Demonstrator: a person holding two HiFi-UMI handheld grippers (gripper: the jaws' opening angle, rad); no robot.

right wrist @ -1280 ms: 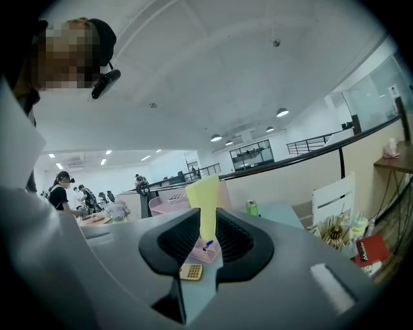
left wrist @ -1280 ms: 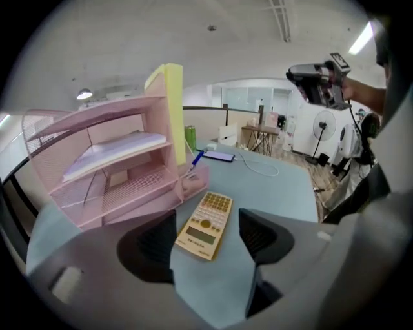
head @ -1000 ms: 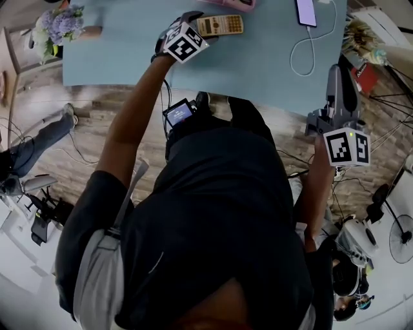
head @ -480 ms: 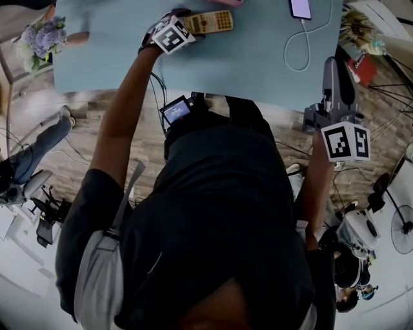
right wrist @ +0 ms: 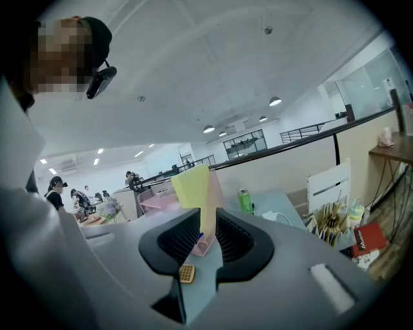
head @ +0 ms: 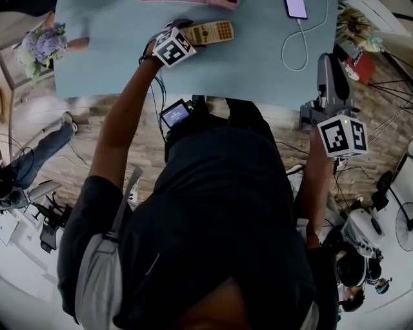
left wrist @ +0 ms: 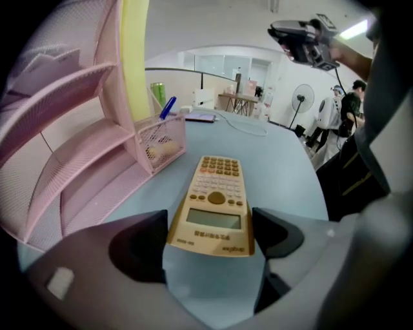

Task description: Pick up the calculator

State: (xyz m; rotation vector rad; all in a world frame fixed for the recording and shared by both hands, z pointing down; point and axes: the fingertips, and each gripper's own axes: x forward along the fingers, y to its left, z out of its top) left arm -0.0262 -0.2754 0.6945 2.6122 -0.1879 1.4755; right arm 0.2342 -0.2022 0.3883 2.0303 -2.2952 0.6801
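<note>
A tan calculator (head: 211,31) lies flat on the light-blue table (head: 258,61), keys up. My left gripper (head: 188,33) points steeply down at its left end. In the left gripper view the display end of the calculator (left wrist: 215,196) sits between the jaws of the left gripper (left wrist: 210,231). The jaws are closing; both pads stand close to its long sides and do not visibly press on them. My right gripper (head: 325,61) hovers off the table's near right edge. In its own view the right gripper (right wrist: 208,235) is shut with nothing in it, and the calculator (right wrist: 187,273) shows small beyond.
A pink mesh organiser (left wrist: 64,142) with a pen basket (left wrist: 158,138) stands just left of the calculator. A phone (head: 295,8) and its white cable (head: 298,48) lie at the table's far right. Flowers (head: 42,42) stand off the left edge, and a green can (right wrist: 244,200) further along the table.
My left gripper has sunk a little toward the table, its jaws now astride the calculator's end. The right gripper has kept still, and the calculator lies where it was.
</note>
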